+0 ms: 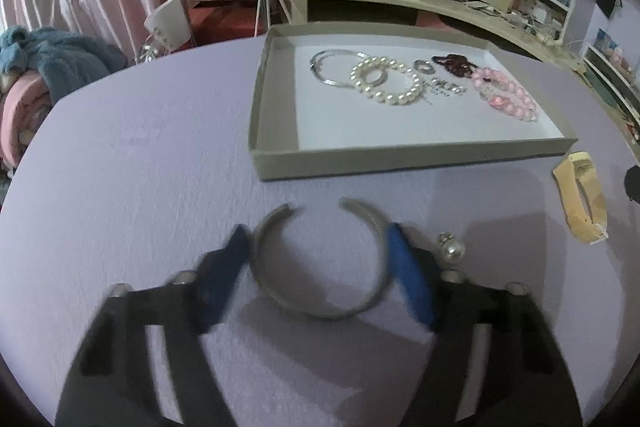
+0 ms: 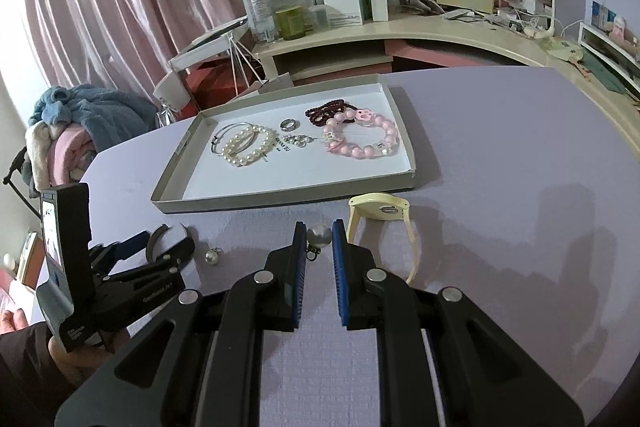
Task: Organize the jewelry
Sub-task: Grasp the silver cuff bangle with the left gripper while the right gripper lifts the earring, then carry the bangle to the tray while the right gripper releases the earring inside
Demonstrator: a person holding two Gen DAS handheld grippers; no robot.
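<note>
Silver open cuff bangle [image 1: 320, 267] lies on the lilac table [image 1: 140, 155] between the blue pads of the left gripper [image 1: 318, 273]; right pad touches its rim, left pad sits just beside it, so firm grip unclear. Right gripper [image 2: 320, 239] is nearly closed, pinching a pearl earring [image 2: 319, 235] at its tips. Ahead of both tongs, grey cardboard tray [image 2: 280, 197] already holds a silver bangle, pearl bracelet [image 2: 248, 147], ring [image 2: 289, 124], dark red beads, pink bead bracelet [image 2: 360, 139] and a small silver piece. Left outside: cuff, held earring, second pearl earring [image 2: 211, 256] between the two tongs, cream watch [image 2: 380, 223] just right of the right tongs. Judged roughly two-thirds done. Writing: small label inside the tray and print on the left tong body, both too small to read
</note>
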